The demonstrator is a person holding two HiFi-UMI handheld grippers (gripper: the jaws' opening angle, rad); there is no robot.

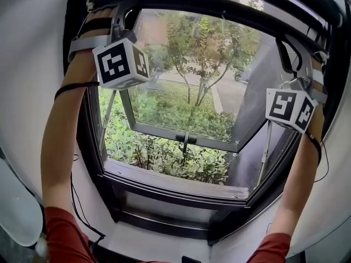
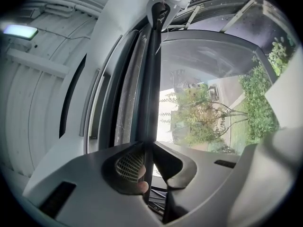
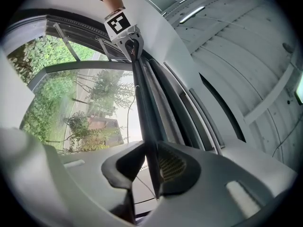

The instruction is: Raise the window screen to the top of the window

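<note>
From where I stand I count two grippers, the left gripper and the right gripper, two arms, one screen bar, one window, one swung-out pane, and what looks like one thin cable.

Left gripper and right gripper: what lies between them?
The window screen's dark bar spans the whole stretch, clamped in the jaws of the left gripper and the right gripper; each gripper view shows it.

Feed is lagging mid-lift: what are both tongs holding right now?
Left tongs: closed on the window screen's bar.
Right tongs: closed on the same bar.
</note>
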